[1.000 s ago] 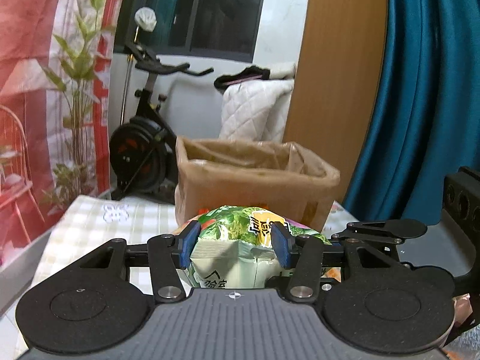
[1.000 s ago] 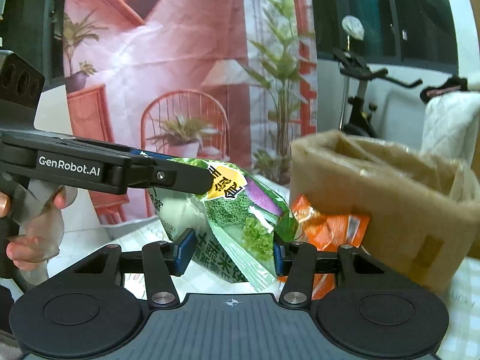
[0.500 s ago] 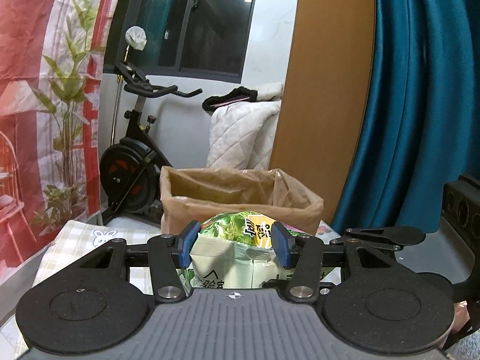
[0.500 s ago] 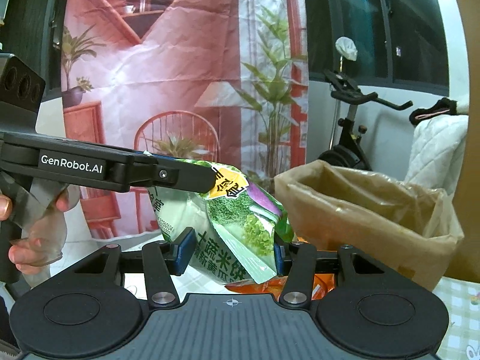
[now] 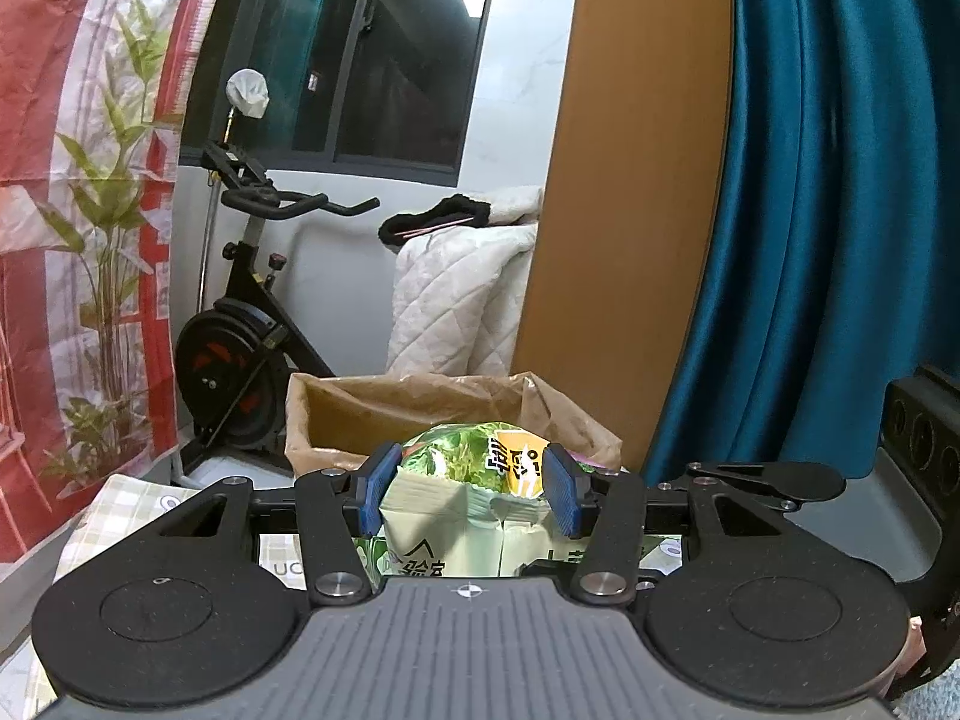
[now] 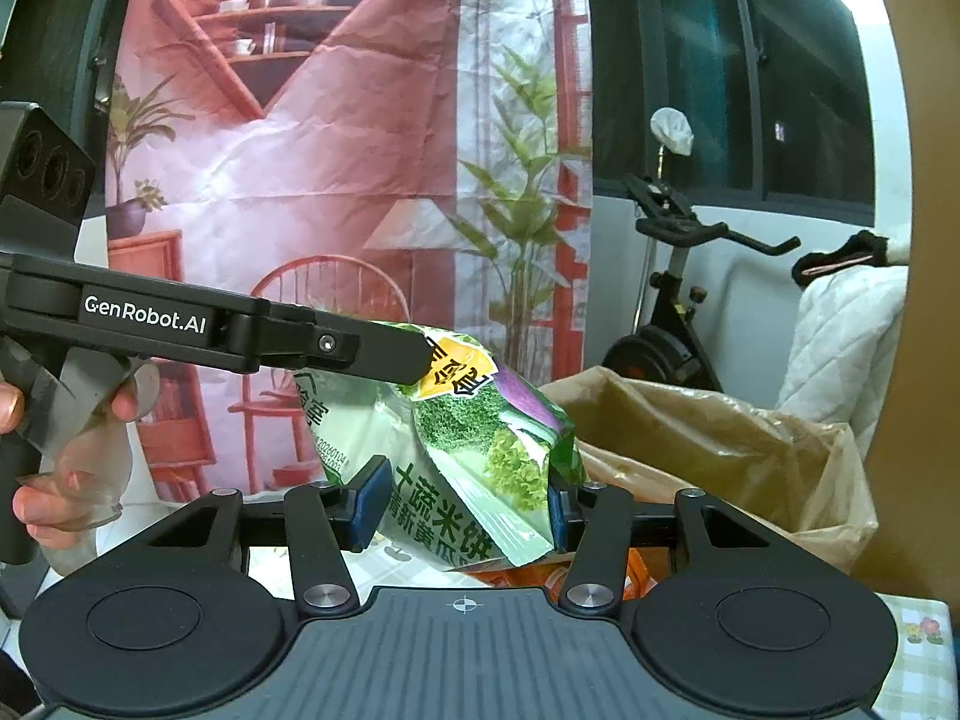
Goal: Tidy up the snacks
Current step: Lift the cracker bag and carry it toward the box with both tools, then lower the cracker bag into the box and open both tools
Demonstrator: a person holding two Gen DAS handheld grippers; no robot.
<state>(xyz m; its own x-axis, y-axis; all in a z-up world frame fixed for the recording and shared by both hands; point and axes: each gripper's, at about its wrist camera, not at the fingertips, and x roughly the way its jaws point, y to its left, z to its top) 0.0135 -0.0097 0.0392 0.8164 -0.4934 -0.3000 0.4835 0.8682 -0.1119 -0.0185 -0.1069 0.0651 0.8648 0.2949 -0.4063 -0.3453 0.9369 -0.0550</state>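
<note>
A green snack bag (image 6: 480,450) printed with vegetables and a yellow badge hangs in the air, gripped from two sides. My right gripper (image 6: 462,504) is shut on its lower end, and my left gripper (image 5: 468,492) is shut on its other end, where the green snack bag (image 5: 474,480) fills the gap between the blue pads. In the right wrist view the left gripper's black arm (image 6: 240,330) reaches in from the left, with a hand on its handle. A cardboard box lined with a brown bag (image 5: 420,414) stands open just beyond; the same box (image 6: 720,450) lies to the right.
An orange snack packet (image 6: 630,567) lies under the held bag beside the box. The table wears a checked cloth (image 5: 120,510). Behind stand an exercise bike (image 5: 252,324), a quilted white cover (image 5: 456,300), a wooden panel (image 5: 618,180) and a teal curtain (image 5: 828,210).
Both grippers have risen with the green bag between them. The box now sits lower in both views, and more of its open top shows.
</note>
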